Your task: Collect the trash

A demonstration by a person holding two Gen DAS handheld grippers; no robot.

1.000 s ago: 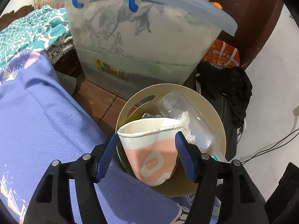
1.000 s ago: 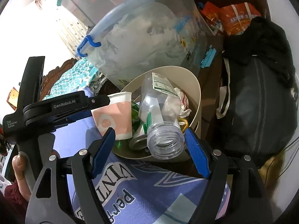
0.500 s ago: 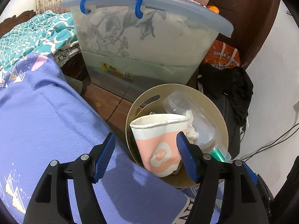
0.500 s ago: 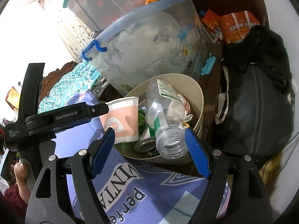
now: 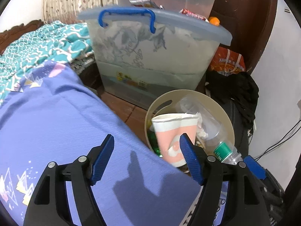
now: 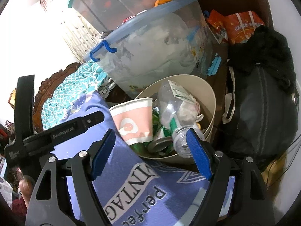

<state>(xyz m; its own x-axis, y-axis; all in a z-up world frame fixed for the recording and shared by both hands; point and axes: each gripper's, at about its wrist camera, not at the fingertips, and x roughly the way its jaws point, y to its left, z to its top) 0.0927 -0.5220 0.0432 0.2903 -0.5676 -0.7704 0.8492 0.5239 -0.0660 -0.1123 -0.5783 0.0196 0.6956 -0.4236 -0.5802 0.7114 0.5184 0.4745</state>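
Note:
A beige round bin (image 5: pixel 223 113) (image 6: pixel 208 96) stands on the floor beside the bed. In it are a pink and white paper cup (image 5: pixel 173 131) (image 6: pixel 135 122), a clear plastic bottle (image 5: pixel 212 131) (image 6: pixel 171 113), crumpled tissue (image 6: pixel 188 109) and a green can (image 6: pixel 160 143). My left gripper (image 5: pixel 146 158) is open and empty over the purple bedsheet, left of the cup. My right gripper (image 6: pixel 150 154) is open and empty, just in front of the bin. The left gripper shows in the right wrist view (image 6: pixel 62 131).
A clear storage box with a blue handle (image 5: pixel 150 56) (image 6: pixel 156 47) stands behind the bin. A black bag (image 6: pixel 263 103) (image 5: pixel 240 94) and orange bags (image 5: pixel 227 64) (image 6: pixel 239 26) lie to the right. The purple sheet (image 5: pixel 56 122) (image 6: pixel 141 188) covers the bed.
My left gripper has let go of the paper cup and drawn back to the left; the cup now rests in the bin. My right gripper has drawn back slightly.

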